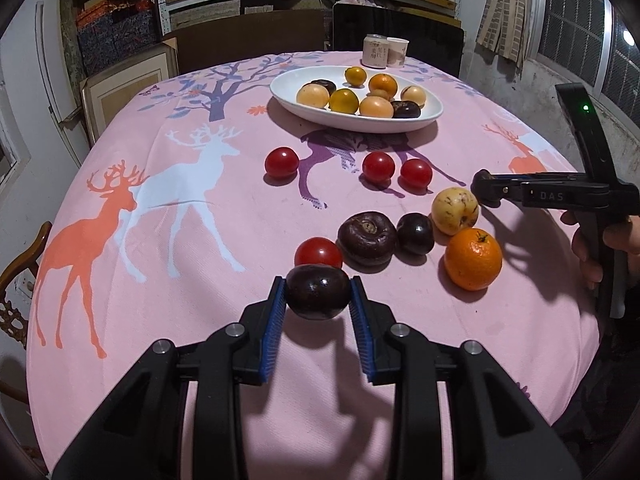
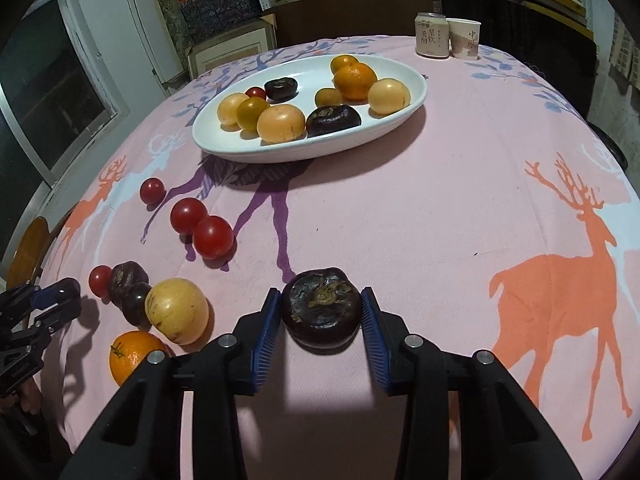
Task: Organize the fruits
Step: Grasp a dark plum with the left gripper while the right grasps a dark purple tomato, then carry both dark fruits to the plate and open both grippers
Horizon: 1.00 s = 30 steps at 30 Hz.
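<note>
My left gripper [image 1: 318, 294] is shut on a dark purple fruit [image 1: 318, 291] held just above the cloth, in front of a red tomato [image 1: 318, 252]. My right gripper [image 2: 320, 312] is shut on another dark purple fruit [image 2: 320, 308]; it also shows in the left wrist view [image 1: 486, 190] at the right. A white oval plate [image 1: 288, 100] at the back holds several yellow, orange and dark fruits; it also shows in the right wrist view [image 2: 212, 136]. Loose on the cloth lie two dark fruits [image 1: 368, 238], a yellow fruit [image 1: 455, 211], an orange [image 1: 473, 259] and three tomatoes [image 1: 378, 166].
A can [image 2: 431, 36] and a paper cup [image 2: 464, 39] stand at the far edge of the pink deer-print tablecloth [image 2: 480, 200]. Chairs and stacked boxes on shelves stand behind the table. A wooden chair back [image 1: 24, 256] is at the left edge.
</note>
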Available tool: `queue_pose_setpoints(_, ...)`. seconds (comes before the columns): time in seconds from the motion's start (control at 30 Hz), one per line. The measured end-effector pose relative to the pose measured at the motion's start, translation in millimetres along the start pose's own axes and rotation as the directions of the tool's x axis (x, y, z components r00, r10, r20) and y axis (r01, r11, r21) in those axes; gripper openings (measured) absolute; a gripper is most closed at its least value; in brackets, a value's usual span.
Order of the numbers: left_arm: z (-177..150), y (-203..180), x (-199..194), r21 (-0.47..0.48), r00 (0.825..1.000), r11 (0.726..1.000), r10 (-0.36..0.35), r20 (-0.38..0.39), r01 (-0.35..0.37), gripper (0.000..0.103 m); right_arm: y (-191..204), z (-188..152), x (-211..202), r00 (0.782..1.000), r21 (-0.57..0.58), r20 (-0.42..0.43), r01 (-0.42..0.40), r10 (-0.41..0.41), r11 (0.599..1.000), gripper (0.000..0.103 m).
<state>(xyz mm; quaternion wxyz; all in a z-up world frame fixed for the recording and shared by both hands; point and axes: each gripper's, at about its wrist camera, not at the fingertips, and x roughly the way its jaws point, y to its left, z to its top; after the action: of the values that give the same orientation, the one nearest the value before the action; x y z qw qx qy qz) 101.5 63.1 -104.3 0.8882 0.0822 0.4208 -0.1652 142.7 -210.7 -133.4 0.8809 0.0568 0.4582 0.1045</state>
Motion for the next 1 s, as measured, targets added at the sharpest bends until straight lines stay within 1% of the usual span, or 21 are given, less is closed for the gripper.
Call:
queue_pose_setpoints(0.27,0,-3,2,0.014,1.0,1.0,0.001,-0.009,-0.001,0.031,1,-6,-8,1.0,-0.004,0.016,-0.022,0.022,1.0,0.04)
queue_pose_setpoints(0.47,4,-3,2,0.004,1.0,1.0,0.01,-0.013,-0.01,0.031,-2,-8,-21,0.998,0.0,0.043,-0.038,0.038,0.999,0.04)
queue_pose_setpoints(0.7,13,-12,-6,0.023,1.0,1.0,0.014,0.012,-0.014,0.031,-7,-7,-38,0.995,0.017,0.081,-0.06,0.058,0.998,0.04)
queue_pose_setpoints(0.83,27,-16,-12,0.035,0.999,0.999,0.011,0.036,-0.013,0.031,-7,0,-50,0.992,0.005,0.106,-0.066,0.065,0.998,0.04)
queue_pose_setpoints(0.93,53,-23,-17,0.063,0.997,0.998,0.002,0.072,-0.006,0.031,-10,16,-63,0.987,-0.009,0.146,-0.071,0.072,0.997,0.04)
queue_pose_setpoints(1.0,73,-28,-17,0.084,0.995,0.996,-0.007,0.097,-0.001,0.031,-13,34,-72,0.982,-0.013,0.175,-0.074,0.075,0.997,0.04)
